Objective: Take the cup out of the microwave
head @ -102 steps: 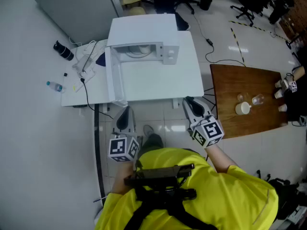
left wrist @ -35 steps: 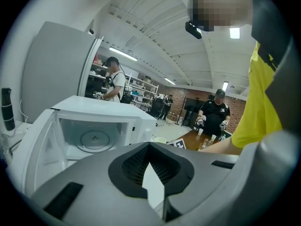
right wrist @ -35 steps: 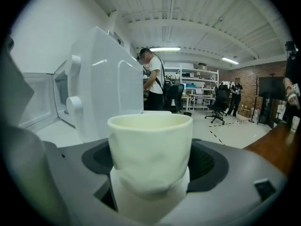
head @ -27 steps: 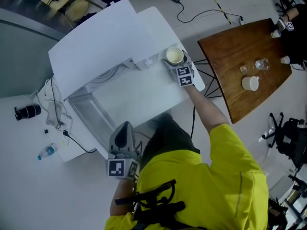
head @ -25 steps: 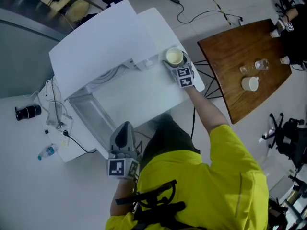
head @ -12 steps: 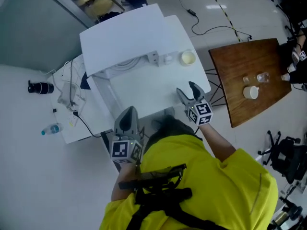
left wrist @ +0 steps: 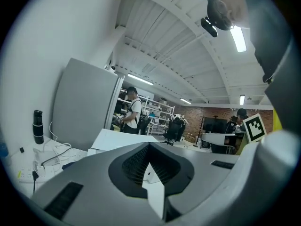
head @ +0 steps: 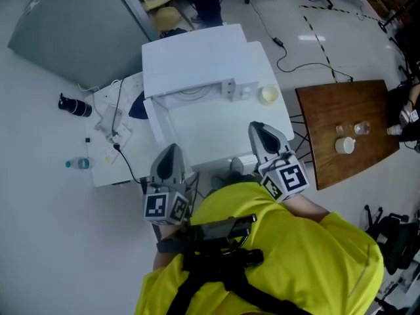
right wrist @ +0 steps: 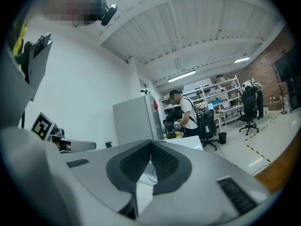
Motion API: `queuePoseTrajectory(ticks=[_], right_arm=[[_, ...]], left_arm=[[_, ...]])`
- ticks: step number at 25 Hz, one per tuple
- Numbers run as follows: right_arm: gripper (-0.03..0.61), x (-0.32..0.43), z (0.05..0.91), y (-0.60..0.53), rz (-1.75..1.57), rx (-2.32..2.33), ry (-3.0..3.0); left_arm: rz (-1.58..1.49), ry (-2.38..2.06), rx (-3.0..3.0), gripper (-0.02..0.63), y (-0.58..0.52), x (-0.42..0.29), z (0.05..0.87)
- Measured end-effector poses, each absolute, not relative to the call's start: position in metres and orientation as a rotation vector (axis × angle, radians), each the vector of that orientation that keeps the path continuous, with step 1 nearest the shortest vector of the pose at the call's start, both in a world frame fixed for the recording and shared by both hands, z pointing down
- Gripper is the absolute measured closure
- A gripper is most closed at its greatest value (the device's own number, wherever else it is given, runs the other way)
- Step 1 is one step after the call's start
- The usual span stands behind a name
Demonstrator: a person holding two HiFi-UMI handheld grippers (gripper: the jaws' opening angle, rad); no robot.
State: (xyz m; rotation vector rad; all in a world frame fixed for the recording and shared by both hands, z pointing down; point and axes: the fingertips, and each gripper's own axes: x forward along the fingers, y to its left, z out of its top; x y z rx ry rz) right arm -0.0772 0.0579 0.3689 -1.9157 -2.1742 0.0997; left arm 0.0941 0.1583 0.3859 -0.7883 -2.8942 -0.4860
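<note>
The pale yellow cup (head: 268,95) stands upright on the white table (head: 216,126), just right of the white microwave (head: 193,54). The microwave's door (head: 153,120) hangs open at its left. My right gripper (head: 257,127) is shut and holds nothing; it is raised near my chest, well short of the cup. My left gripper (head: 169,149) is also shut and empty, held up in front of the open door. In the left gripper view the left gripper (left wrist: 149,147) has its jaws together, and the right gripper (right wrist: 151,143) shows the same in its own view.
A brown wooden table (head: 331,120) at the right carries a white mug (head: 344,145) and a clear glass (head: 361,128). Cables lie on a low white surface (head: 111,130) at the left, with a bottle (head: 79,164) on the floor. A grey cabinet (head: 65,15) stands behind.
My right gripper let go of the cup beside the microwave, drew back and up toward my body, and shut. The left gripper also rose. The cup stays where it was set.
</note>
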Motion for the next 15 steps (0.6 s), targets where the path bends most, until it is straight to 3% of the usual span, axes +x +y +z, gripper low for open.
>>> queuePoseTrajectory(ticks=[15], right_arm=[[0.575,-0.062,0.373,0.053,0.064,-1.965,-2.116]], left_arm=[[-0.467,-2.894,-0.841,0.617,0.165,0.104,0.380]])
